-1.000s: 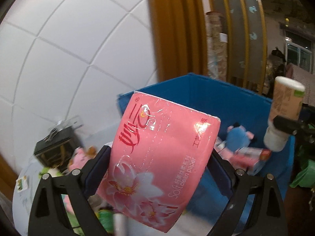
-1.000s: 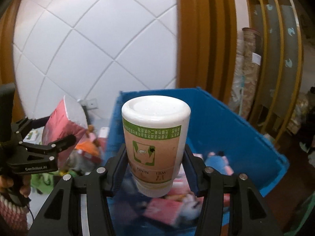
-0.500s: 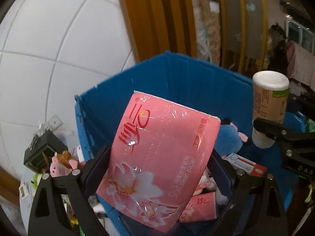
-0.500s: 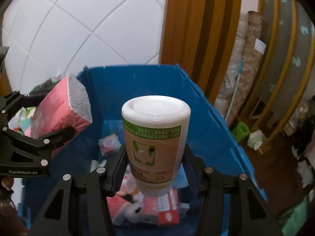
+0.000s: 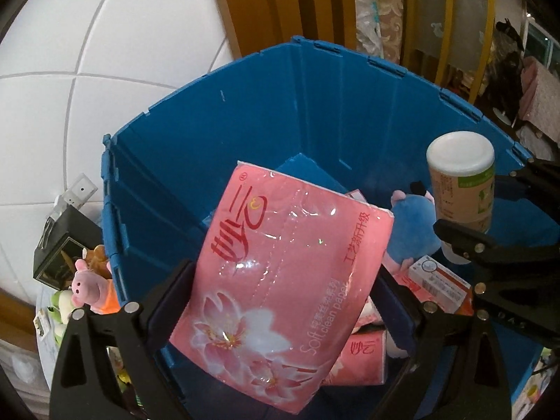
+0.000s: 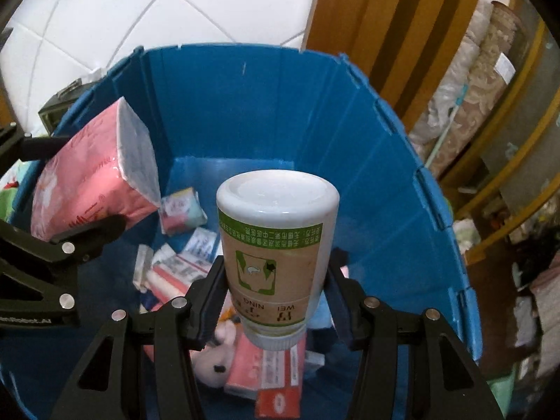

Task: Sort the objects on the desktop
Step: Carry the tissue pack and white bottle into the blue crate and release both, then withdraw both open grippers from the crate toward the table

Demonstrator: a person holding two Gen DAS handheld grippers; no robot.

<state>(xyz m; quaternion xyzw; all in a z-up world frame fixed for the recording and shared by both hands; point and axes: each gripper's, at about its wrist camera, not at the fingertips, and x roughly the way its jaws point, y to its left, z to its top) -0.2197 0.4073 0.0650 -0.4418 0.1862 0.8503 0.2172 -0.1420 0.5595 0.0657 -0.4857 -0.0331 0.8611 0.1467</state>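
My left gripper point(image 5: 280, 287) is shut on a pink tissue pack point(image 5: 280, 280) and holds it over the open blue bin point(image 5: 315, 105). The pack also shows at the left of the right wrist view point(image 6: 94, 175). My right gripper point(image 6: 276, 287) is shut on a white bottle with a tan and green label point(image 6: 276, 252), held upside down above the bin point(image 6: 280, 105). The bottle shows at the right of the left wrist view point(image 5: 462, 182). Both held things hang above the bin's contents.
The bin holds tissue packs point(image 6: 182, 210), small boxes point(image 5: 437, 280), a blue plush point(image 5: 409, 227) and a white plush point(image 6: 217, 346). Left of the bin are a pink pig toy point(image 5: 87, 280) and a black box point(image 5: 63, 245). A white tiled wall point(image 5: 87, 70) stands behind.
Both grippers have moved forward and over the bin with their loads. The bin's inside now fills both views. Both grips are unchanged.
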